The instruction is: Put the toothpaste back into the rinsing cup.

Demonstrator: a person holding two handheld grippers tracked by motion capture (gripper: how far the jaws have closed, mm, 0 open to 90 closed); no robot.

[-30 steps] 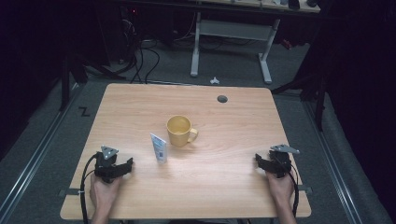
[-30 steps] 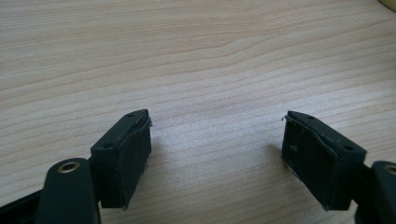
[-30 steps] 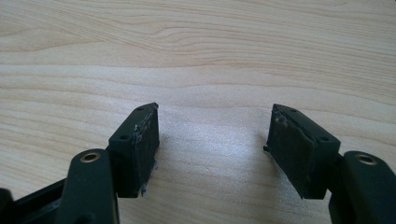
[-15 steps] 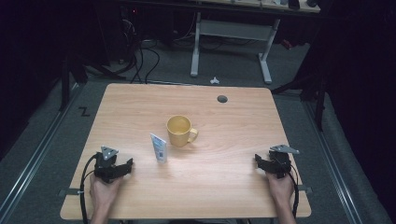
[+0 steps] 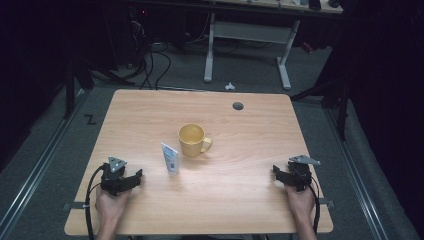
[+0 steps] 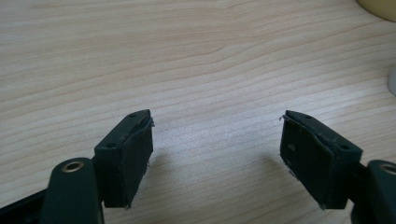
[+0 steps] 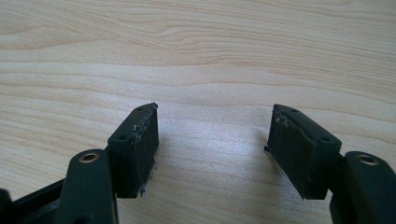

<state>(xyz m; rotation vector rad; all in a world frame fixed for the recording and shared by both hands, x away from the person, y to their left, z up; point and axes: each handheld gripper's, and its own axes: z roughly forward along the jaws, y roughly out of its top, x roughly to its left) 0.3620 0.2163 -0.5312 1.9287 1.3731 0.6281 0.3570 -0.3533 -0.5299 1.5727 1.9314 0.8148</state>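
Note:
A yellow mug (image 5: 192, 140) stands at the table's middle, its handle to the right. Just left of it and nearer me a small white tube (image 5: 170, 159) stands upright. My left gripper (image 5: 135, 177) rests low over the front left of the wooden table (image 5: 240, 200), held in a hand and aimed toward the tube. Its jaws (image 6: 217, 121) are open over bare wood and have just been closing slightly, with nothing between them. The mug's edge (image 6: 378, 7) shows at the top right of the left gripper view. My right gripper (image 5: 276, 172) sits at the front right, open over bare wood (image 7: 215, 114).
A round cable hole (image 5: 238, 106) is near the table's far edge. Beyond the table stand a white desk frame (image 5: 247, 35) and cables on the dark floor (image 5: 150, 60). Wide bare wood lies between the two grippers.

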